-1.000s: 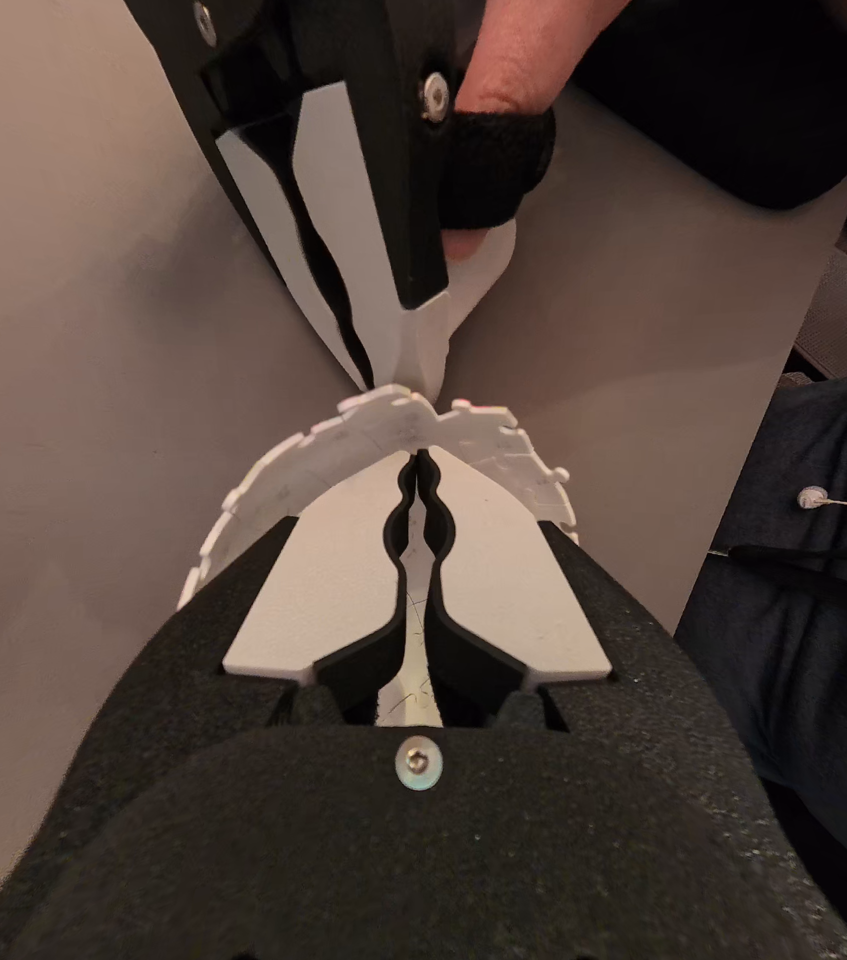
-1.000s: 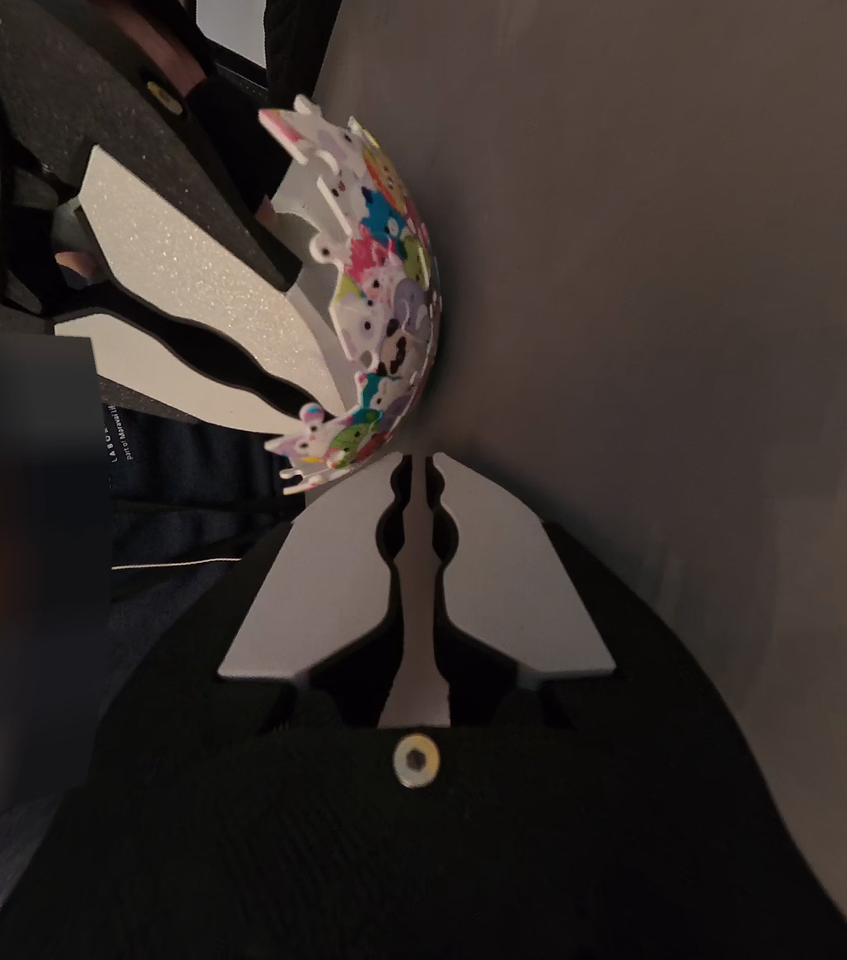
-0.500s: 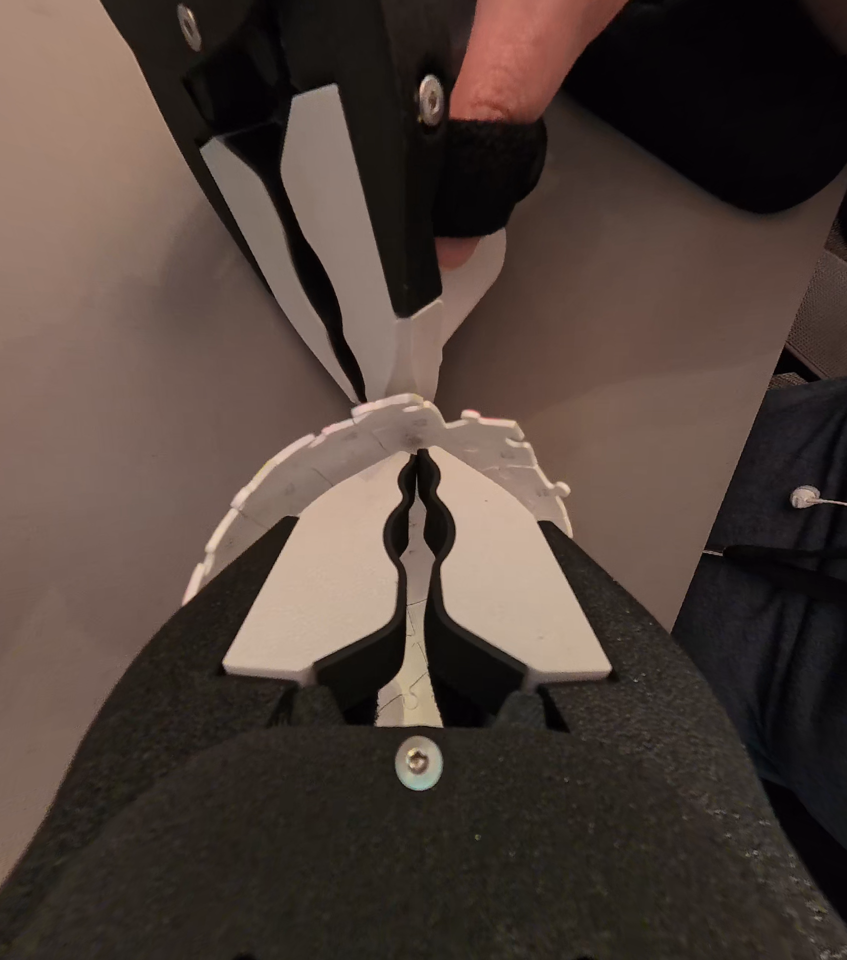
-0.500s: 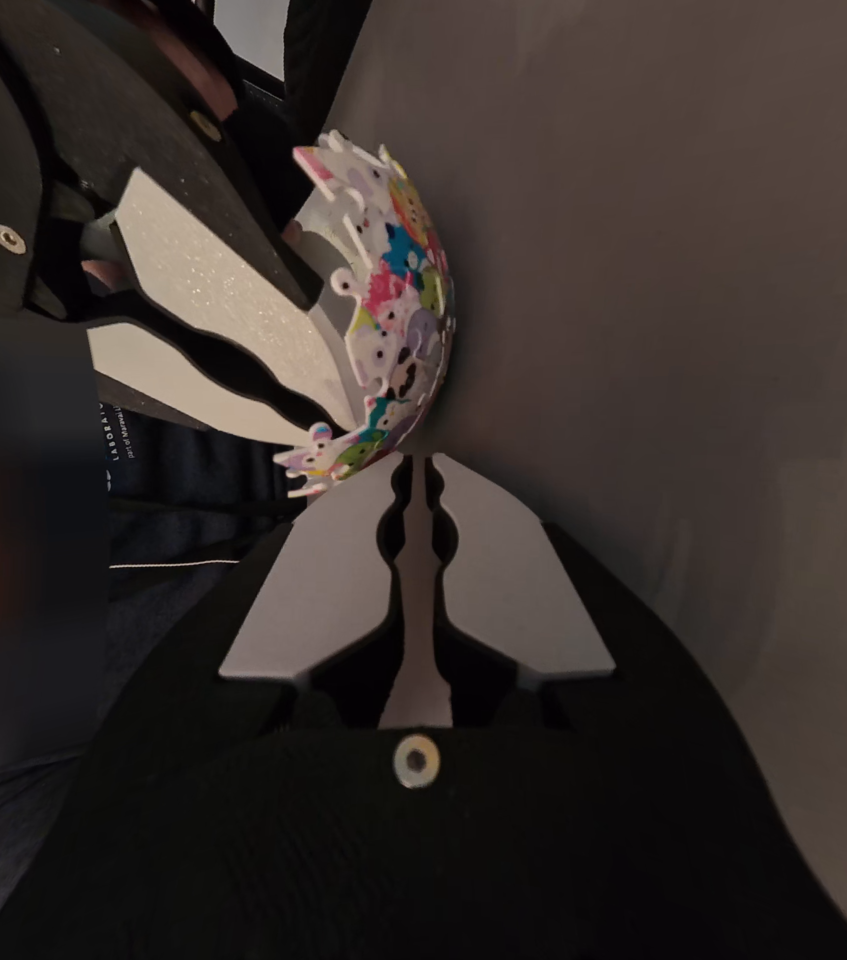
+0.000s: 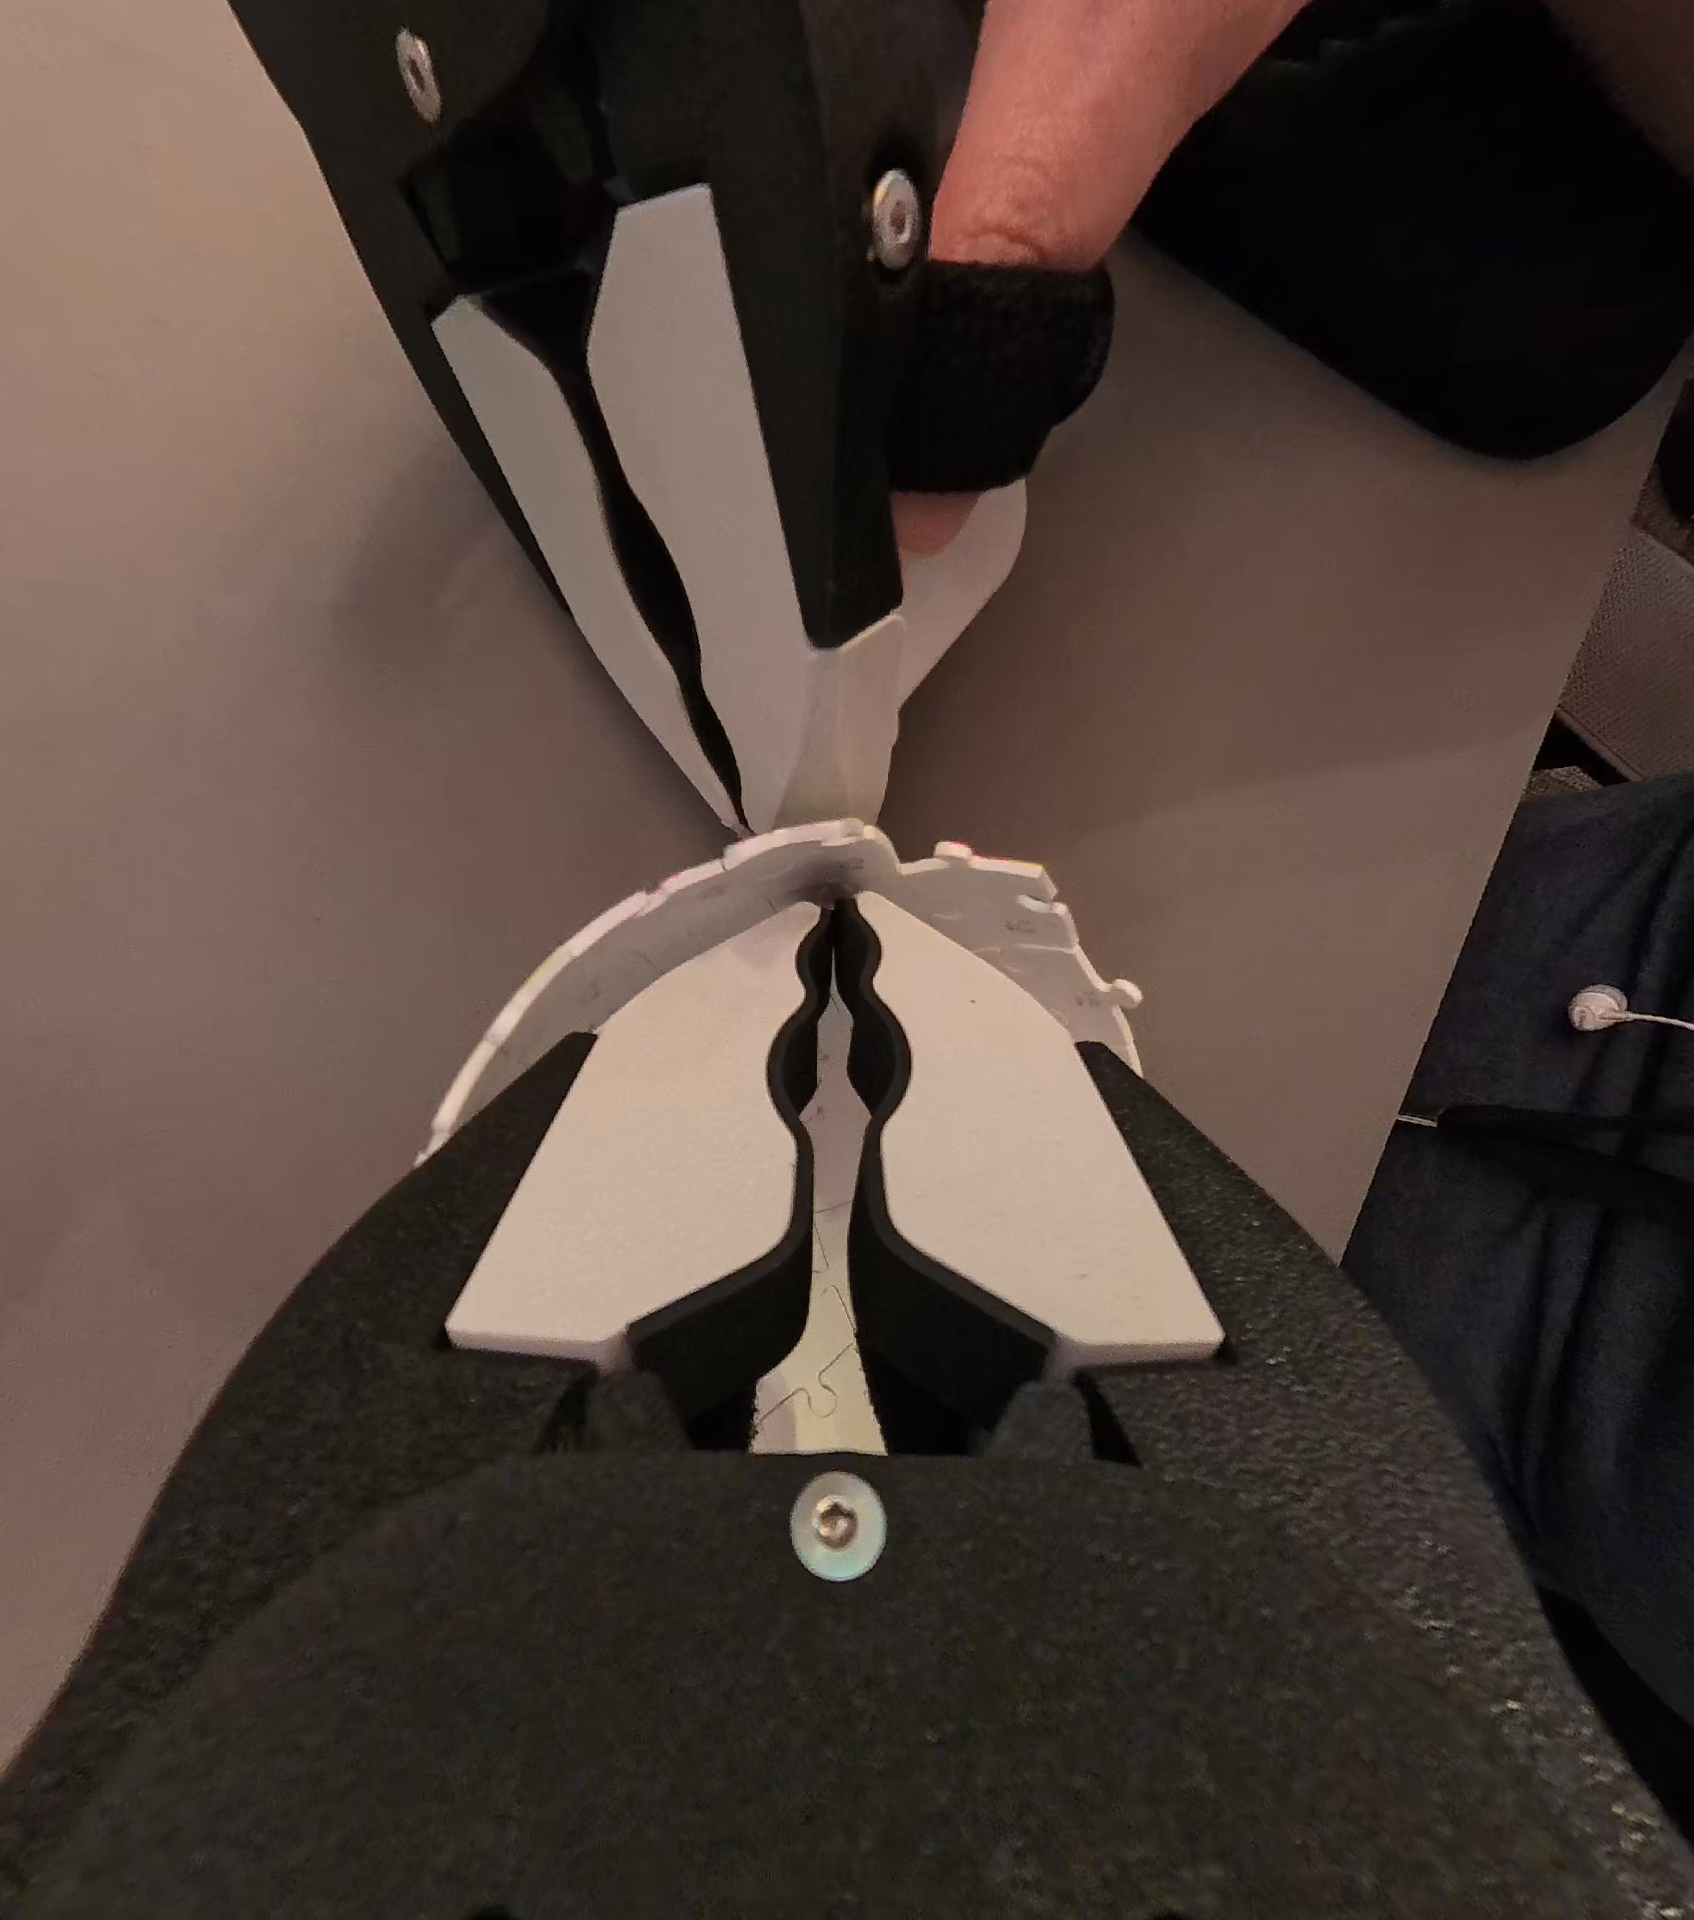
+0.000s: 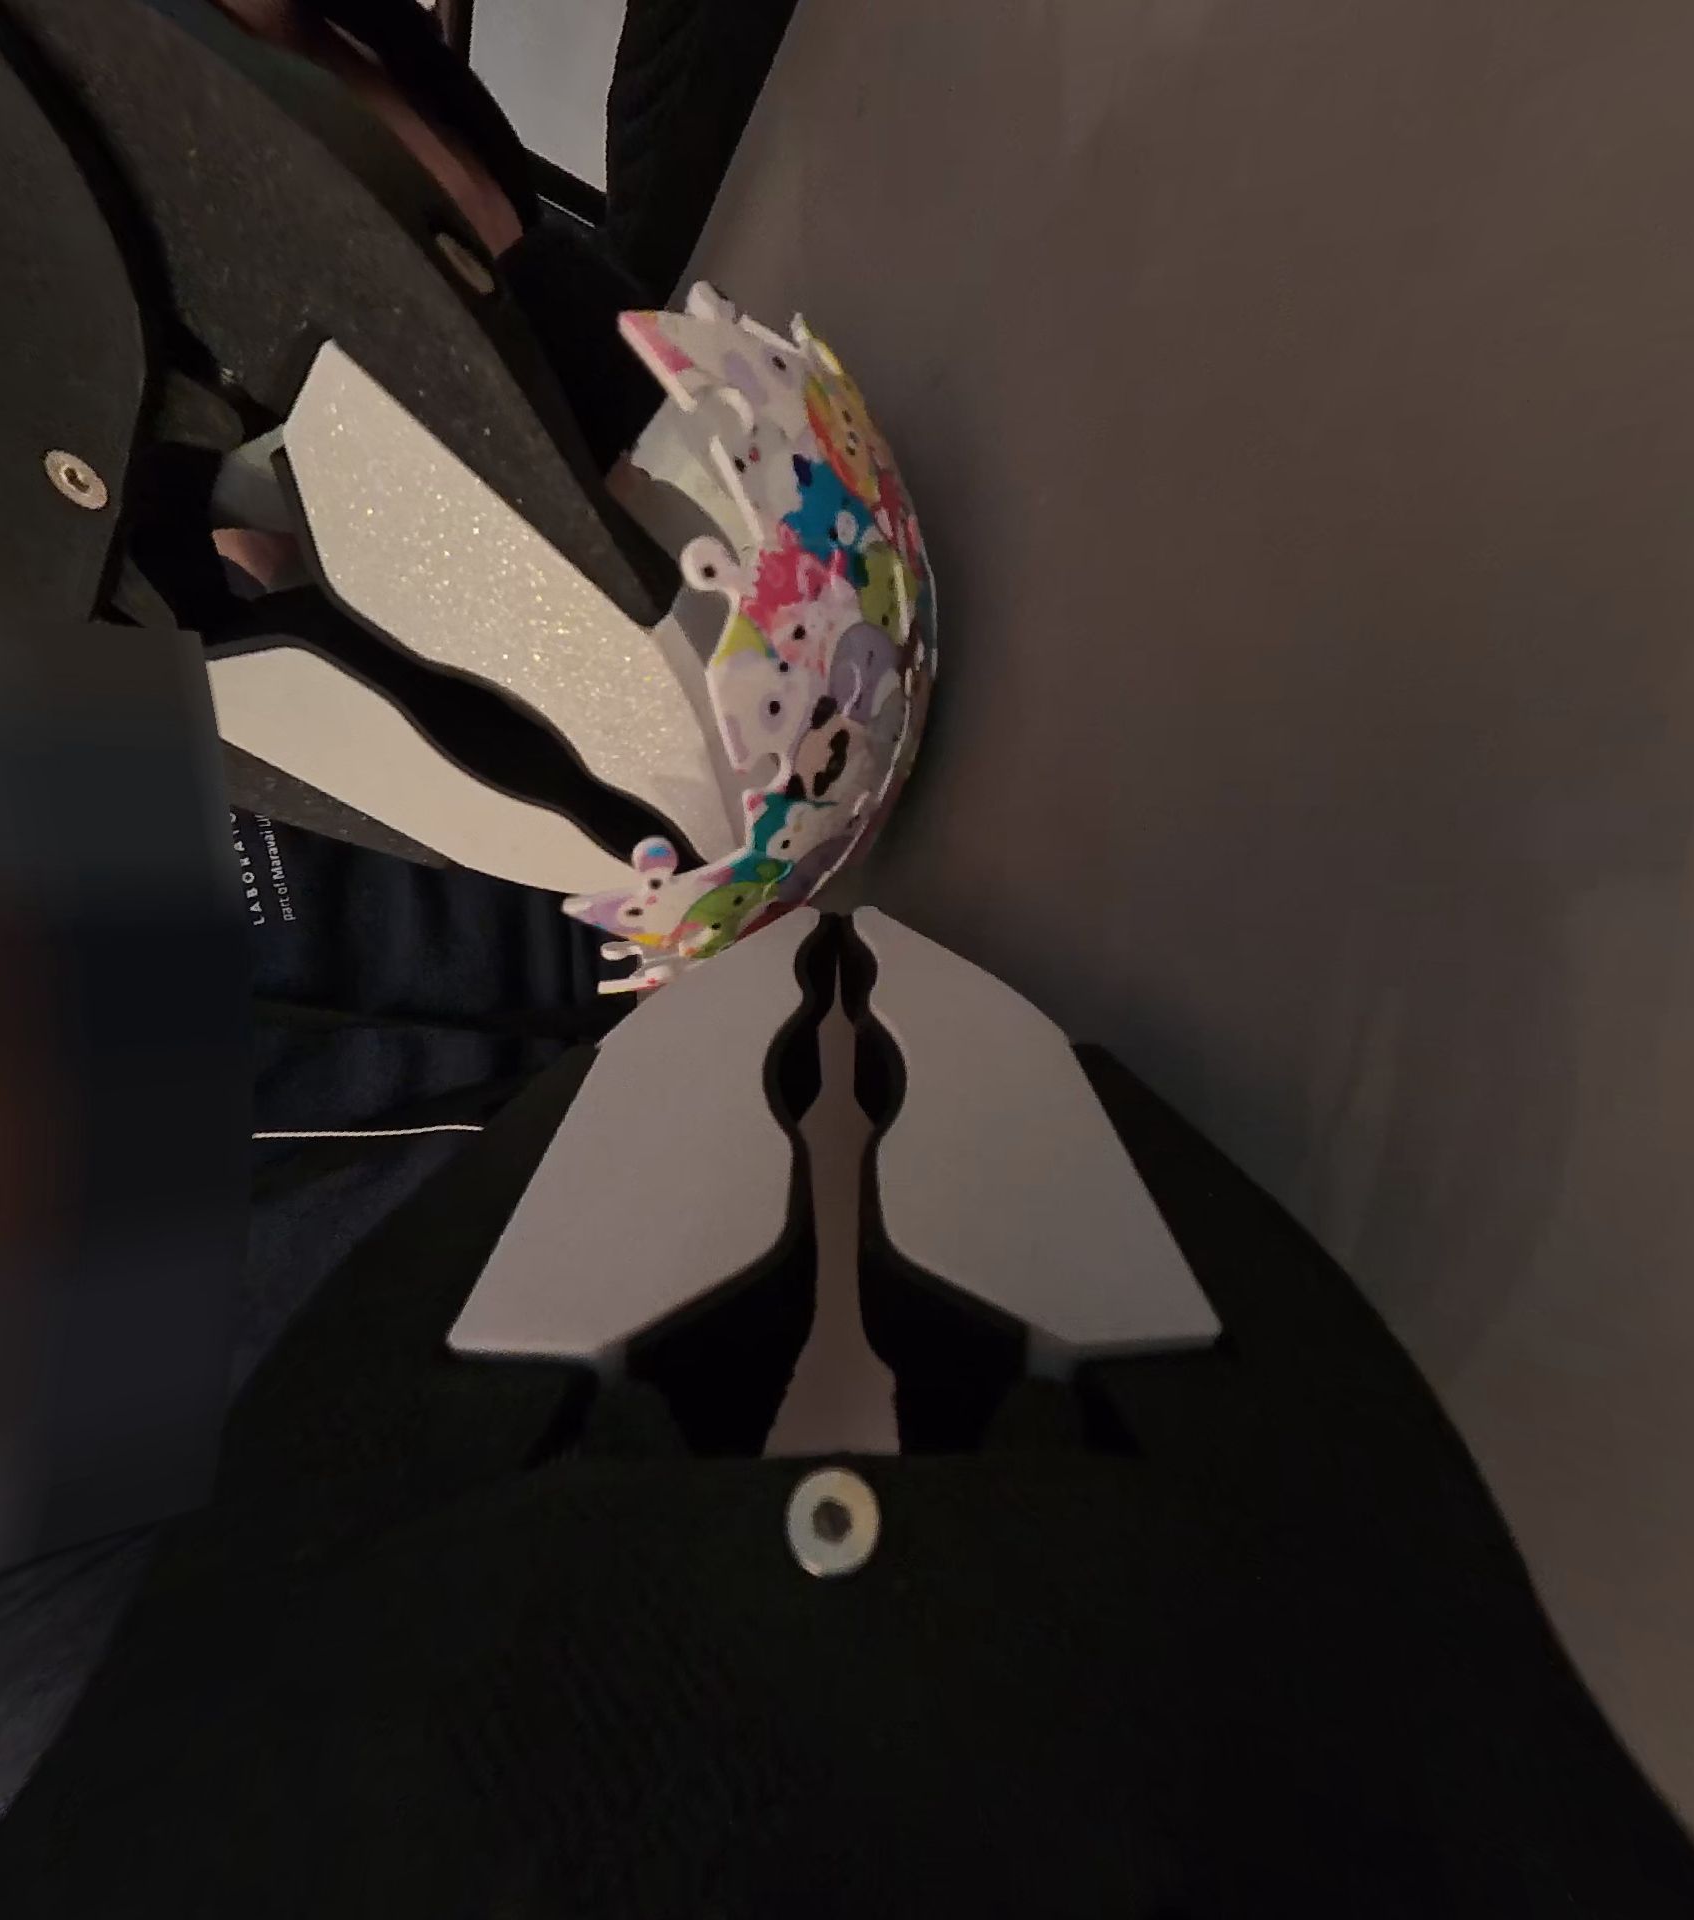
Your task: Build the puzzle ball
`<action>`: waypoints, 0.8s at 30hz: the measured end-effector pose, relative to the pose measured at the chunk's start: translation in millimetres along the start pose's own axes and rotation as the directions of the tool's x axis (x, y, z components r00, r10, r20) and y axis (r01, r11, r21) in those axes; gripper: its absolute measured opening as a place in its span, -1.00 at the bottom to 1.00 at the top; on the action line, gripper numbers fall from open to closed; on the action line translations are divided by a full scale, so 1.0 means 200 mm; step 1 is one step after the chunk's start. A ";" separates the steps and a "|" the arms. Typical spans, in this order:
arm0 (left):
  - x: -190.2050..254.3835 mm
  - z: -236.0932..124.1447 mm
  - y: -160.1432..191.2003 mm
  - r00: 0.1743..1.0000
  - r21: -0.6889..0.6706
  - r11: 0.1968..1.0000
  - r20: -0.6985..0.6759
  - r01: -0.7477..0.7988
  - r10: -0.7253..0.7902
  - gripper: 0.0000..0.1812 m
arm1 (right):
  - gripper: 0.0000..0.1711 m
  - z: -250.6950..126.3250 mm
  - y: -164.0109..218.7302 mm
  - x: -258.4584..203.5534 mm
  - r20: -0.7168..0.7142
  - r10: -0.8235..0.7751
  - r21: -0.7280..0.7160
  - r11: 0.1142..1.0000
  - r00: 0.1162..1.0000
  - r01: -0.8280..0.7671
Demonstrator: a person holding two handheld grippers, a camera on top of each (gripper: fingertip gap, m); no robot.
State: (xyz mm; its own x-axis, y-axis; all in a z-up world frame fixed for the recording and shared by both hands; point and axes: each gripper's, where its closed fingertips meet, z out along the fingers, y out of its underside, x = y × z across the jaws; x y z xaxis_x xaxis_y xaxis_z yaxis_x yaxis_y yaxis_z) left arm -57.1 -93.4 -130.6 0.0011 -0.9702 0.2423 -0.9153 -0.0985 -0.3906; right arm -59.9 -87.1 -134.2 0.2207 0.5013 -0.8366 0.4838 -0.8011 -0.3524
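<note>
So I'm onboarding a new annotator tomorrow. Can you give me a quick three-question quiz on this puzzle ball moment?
1. Multiple choice: in the left wrist view, the side of the puzzle shell that faces the camera is
A. plain white
B. solid black
C. bare metal
2. True or false: the right gripper has its fingers spread wide open.
3. Short answer: which wrist view shows the shell's colourful printed outside?

Key
1. A
2. False. Its fingertips meet, right at the shell's edge.
3. The right wrist view.
</note>
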 end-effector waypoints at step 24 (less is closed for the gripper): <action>0.02 -0.02 -0.03 1.000 0.030 0.999 -0.017 0.014 -0.014 -1.00 | -0.99 0.00 -0.01 0.00 0.013 0.053 0.032 0.998 0.999 -0.053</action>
State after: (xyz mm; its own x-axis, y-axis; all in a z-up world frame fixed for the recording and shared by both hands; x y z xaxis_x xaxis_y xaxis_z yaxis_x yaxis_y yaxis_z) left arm -53.0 -95.4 -123.7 0.0071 -0.9649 0.2626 -0.9027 -0.1192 -0.4135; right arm -60.1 -85.6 -133.3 0.2346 0.4539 -0.8596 0.4438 -0.8368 -0.3207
